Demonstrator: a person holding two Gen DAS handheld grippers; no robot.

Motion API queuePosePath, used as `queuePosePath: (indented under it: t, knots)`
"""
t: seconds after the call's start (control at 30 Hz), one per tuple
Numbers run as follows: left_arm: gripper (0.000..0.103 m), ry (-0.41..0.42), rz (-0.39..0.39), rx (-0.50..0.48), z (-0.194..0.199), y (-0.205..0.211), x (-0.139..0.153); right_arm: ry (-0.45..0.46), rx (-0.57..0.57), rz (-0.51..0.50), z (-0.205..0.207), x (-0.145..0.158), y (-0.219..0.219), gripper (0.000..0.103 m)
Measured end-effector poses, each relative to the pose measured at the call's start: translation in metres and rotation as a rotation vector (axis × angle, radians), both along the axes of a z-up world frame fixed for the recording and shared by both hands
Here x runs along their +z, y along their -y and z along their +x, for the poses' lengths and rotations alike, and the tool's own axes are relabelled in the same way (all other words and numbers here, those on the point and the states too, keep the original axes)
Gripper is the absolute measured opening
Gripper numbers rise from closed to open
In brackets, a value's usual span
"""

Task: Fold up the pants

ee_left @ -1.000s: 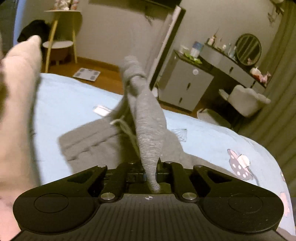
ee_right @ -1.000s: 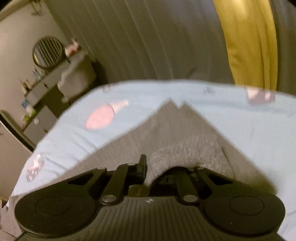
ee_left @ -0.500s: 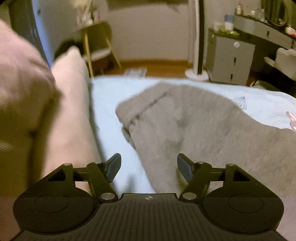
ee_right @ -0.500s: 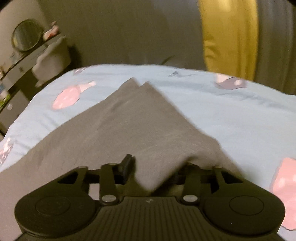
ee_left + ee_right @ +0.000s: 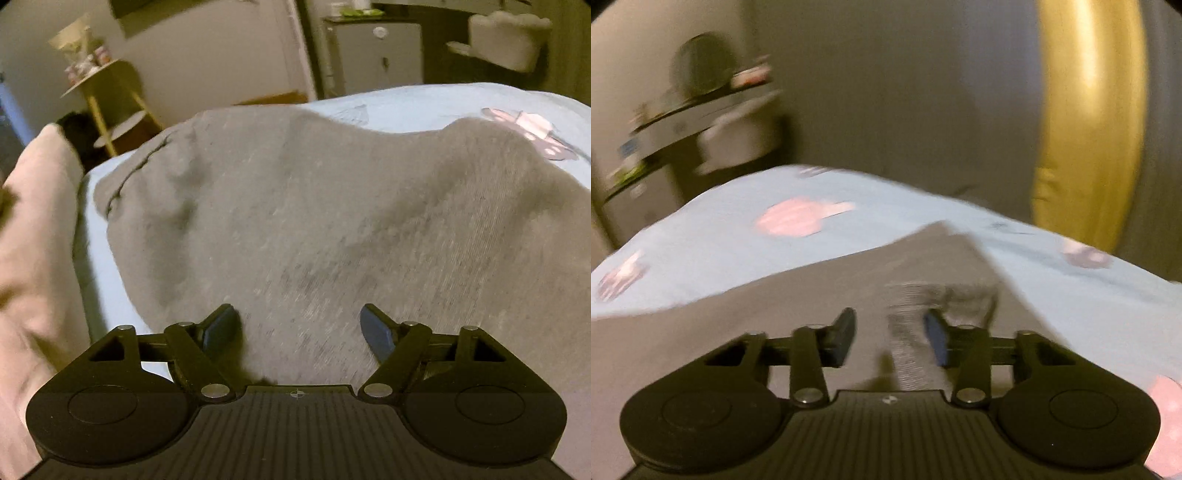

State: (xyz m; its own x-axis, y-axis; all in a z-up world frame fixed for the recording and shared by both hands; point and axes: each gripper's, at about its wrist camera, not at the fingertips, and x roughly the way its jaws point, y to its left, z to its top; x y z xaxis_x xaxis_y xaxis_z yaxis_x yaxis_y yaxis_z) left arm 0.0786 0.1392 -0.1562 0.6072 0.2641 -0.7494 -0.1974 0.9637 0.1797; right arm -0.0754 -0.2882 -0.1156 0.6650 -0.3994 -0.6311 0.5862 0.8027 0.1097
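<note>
Pants: the grey pants [image 5: 314,206] lie spread on the light-blue bedsheet [image 5: 424,107], covering most of the left wrist view; in the right wrist view they [image 5: 812,295] run away from the camera to a pointed corner near the far edge of the bed.
Left gripper: the left gripper [image 5: 297,328] is released, its jaws standing wide over the cloth with nothing pinched between them. They have just been opening.
Right gripper: the right gripper [image 5: 890,334] has a gap between its fingers, and a ribbed cuff [image 5: 912,332] stands up in that gap. Its jaws opened and have just been closing again; the frame is blurred, so the cuff seems to lean on one finger only, not clamped.
Change: a second ago each gripper was clenched on a raised ribbed end of the pants; now both ends are down on the body of the garment.
Meaning: one fold looks laid. The next move likely calls for a fresh grasp at an edge to fold again.
Beside: a pink pillow [image 5: 33,240] lies left of the pants.
</note>
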Motion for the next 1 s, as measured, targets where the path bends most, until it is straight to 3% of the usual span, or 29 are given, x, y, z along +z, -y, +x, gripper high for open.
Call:
queuePosePath:
  t: [0.1,0.17,0.23,0.33,0.47,0.7,0.9,1.0]
  knots:
    - [0.088,0.041,0.038,0.01,-0.011,0.005,-0.004,-0.047,0.098,0.043,0.02,-0.012,-0.01,0.027]
    - [0.09,0.059,0.086,-0.001,-0.016,0.011,-0.008,-0.065,0.111,0.101,0.032,-0.019,-0.008,0.025]
    - [0.09,0.058,0.08,-0.005,-0.018,0.011,-0.007,-0.087,0.104,0.13,0.041,-0.023,-0.009,0.021]
    - [0.092,0.064,0.033,0.019,-0.017,0.004,-0.008,-0.089,0.139,0.112,0.049,-0.021,-0.026,0.021]
    - [0.093,0.073,0.034,0.016,-0.022,0.007,-0.005,-0.064,0.229,0.081,0.058,-0.016,-0.055,0.021]
    - [0.091,0.088,0.023,0.017,-0.027,0.007,0.0,-0.131,0.286,0.047,0.081,-0.035,-0.084,0.021]
    - [0.091,0.262,0.024,-0.057,-0.037,0.03,0.03,-0.109,0.269,0.077,0.077,-0.042,-0.076,0.022]
    - [0.091,0.289,0.025,-0.16,-0.025,0.051,0.03,-0.097,0.261,0.093,0.077,-0.045,-0.073,0.022]
